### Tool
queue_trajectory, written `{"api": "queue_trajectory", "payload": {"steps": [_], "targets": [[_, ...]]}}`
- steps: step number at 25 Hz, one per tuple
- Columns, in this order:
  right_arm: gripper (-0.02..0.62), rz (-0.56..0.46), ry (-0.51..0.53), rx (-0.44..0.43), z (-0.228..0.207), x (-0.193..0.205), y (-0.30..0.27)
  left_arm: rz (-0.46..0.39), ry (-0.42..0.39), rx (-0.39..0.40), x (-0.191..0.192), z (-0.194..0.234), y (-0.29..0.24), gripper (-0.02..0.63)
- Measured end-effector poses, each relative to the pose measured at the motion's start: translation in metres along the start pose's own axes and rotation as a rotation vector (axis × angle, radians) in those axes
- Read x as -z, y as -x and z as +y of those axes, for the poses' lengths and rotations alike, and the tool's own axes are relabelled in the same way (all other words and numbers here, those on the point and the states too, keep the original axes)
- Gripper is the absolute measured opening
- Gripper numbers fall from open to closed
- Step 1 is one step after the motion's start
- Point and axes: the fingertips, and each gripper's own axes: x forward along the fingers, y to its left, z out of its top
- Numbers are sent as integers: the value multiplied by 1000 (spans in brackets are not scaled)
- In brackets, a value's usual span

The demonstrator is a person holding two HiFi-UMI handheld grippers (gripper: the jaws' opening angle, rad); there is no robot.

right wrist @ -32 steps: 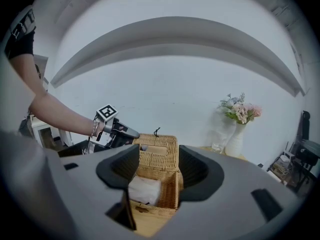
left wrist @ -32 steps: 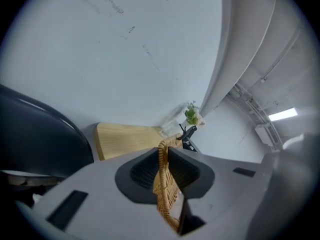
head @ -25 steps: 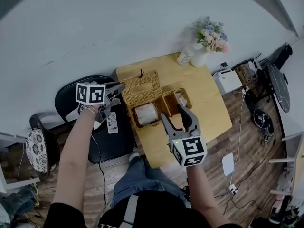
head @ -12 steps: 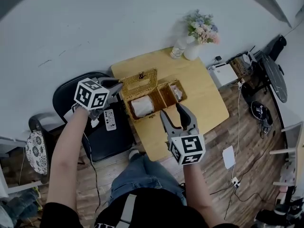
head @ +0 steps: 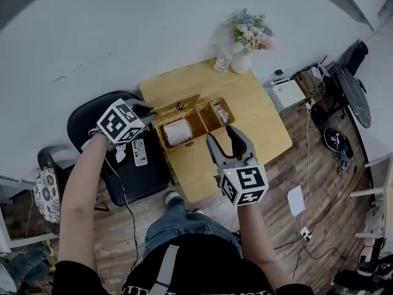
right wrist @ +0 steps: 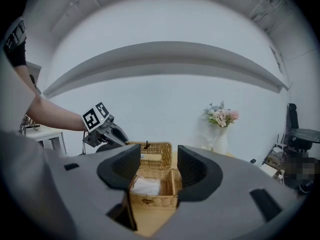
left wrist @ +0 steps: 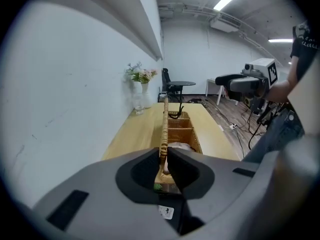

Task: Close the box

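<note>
The left gripper (left wrist: 164, 156) is clamped on the raised lid (left wrist: 164, 124) at centre frame. The right gripper (right wrist: 159, 169) has wide-apart jaws closing on nothing, with the wicker box (right wrist: 152, 186) just beyond them.

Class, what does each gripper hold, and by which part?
The left gripper pinches the open wicker lid by its side edge. The right gripper holds nothing; its jaws are closing, empty.

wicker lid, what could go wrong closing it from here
1. The left tongs pinch the lid only by its thin edge; it might slip and slam down.
2. The white roll fills its compartment and may block the lid.
3. The box could slide on the table.
</note>
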Motion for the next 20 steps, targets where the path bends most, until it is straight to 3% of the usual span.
{"api": "queue_trajectory", "payload": {"steps": [6,12,16,20], "targets": [[239,-11,5,-11,-14,-8,12,92,-19,63,3,-28,-14,58],[233,-14,-21,-16,-24,-4,17,131,-26,125,12,-57,-29,108],[233,-2,-23,-18,-26,2,17,157,-47,125,20,-67,-38,164],[232,2,-44,-7,-32,5,17,149,-42,125,22,-73,-42,176]]}}
